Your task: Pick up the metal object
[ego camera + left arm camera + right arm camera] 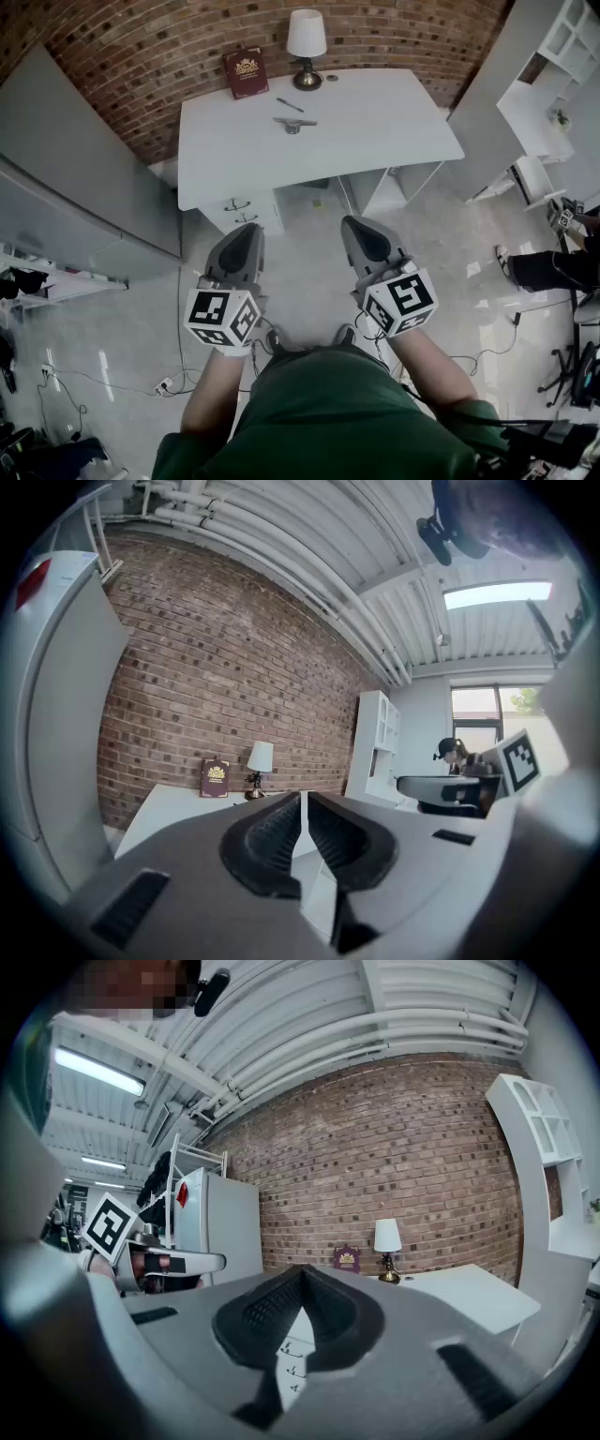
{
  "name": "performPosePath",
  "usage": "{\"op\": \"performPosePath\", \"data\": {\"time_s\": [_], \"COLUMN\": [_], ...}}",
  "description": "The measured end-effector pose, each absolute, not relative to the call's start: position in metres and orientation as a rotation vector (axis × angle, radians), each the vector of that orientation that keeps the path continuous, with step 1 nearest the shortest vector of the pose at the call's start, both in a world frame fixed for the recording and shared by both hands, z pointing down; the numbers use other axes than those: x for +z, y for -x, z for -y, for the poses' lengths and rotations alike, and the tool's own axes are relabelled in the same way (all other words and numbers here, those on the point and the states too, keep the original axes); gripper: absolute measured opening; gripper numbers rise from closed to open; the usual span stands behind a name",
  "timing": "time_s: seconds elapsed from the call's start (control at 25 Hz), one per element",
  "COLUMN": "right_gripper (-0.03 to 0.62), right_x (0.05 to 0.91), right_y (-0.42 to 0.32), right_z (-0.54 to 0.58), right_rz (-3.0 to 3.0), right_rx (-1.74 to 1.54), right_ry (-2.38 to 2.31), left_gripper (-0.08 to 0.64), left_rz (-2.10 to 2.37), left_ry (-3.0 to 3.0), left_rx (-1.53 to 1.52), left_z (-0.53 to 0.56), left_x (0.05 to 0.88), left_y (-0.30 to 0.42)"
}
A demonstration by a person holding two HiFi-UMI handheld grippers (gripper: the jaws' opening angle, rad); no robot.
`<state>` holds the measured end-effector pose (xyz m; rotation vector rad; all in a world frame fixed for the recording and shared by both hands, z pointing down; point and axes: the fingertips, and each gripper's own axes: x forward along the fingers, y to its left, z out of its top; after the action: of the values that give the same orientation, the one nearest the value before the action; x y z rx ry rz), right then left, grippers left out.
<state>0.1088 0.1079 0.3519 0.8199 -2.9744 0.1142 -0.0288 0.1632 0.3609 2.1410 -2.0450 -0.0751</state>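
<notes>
Metal object (294, 123): lies flat on the white desk (375, 131), well ahead of both tongs and roughly between their two lines of aim. It is small in the head view and its exact shape cannot be made out. It is not seen in either gripper view.

Nearby: a pen (290, 105) lies just beyond it. A dark red book (246, 72) and a lamp (307, 47) stand farther off, against the brick wall.

Left tongs (246, 239): jaws together, nothing between them. Right tongs (361, 225): jaws likewise closed and empty. Both are held low over the floor, short of the desk's near edge and well apart from the object.

Judgement: pick-up not begun; the approach comes first.

Risks:
- Arriving with the jaws closed would shove the object across the desk rather than straddle it.
- It sits low and flat, so pads coming in too high may close on air or skid off it.
- Overreaching could knock the pen.
</notes>
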Motion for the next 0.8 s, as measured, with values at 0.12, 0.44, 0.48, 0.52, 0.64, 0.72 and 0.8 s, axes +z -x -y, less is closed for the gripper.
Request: {"op": "performPosePath", "data": {"time_s": [0.12, 0.44, 0.48, 0.52, 0.64, 0.72, 0.8], "right_gripper": [0.002, 0.003, 0.003, 0.003, 0.003, 0.003, 0.003], "right_x": [0.354, 0.361, 0.362, 0.363, 0.374, 0.382, 0.387], "right_y": [-0.092, -0.029, -0.023, -0.017, -0.010, -0.009, -0.007], "right_z": [-0.119, -0.144, -0.145, -0.145, -0.144, -0.139, -0.129], "right_rz": [2.960, 2.878, 2.872, 2.865, 2.825, 2.792, 2.770], "right_rx": [0.104, 0.078, 0.084, 0.094, 0.139, 0.173, 0.196], "right_ry": [-0.831, -0.913, -0.934, -0.952, -0.986, -0.996, -1.003], "left_gripper": [0.021, 0.021, 0.021, 0.021, 0.021, 0.021, 0.021], "left_rz": [2.040, 2.009, 1.999, 1.987, 1.956, 1.942, 1.931], "left_ry": [-2.142, -2.151, -2.156, -2.160, -2.156, -2.144, -2.136], "left_rx": [-0.071, -0.085, -0.080, -0.075, -0.075, -0.091, -0.102], "left_z": [-0.175, -0.201, -0.202, -0.202, -0.200, -0.194, -0.184], "left_x": [0.363, 0.367, 0.369, 0.373, 0.384, 0.389, 0.393], "left_y": [0.048, 0.126, 0.135, 0.143, 0.160, 0.168, 0.174]}}
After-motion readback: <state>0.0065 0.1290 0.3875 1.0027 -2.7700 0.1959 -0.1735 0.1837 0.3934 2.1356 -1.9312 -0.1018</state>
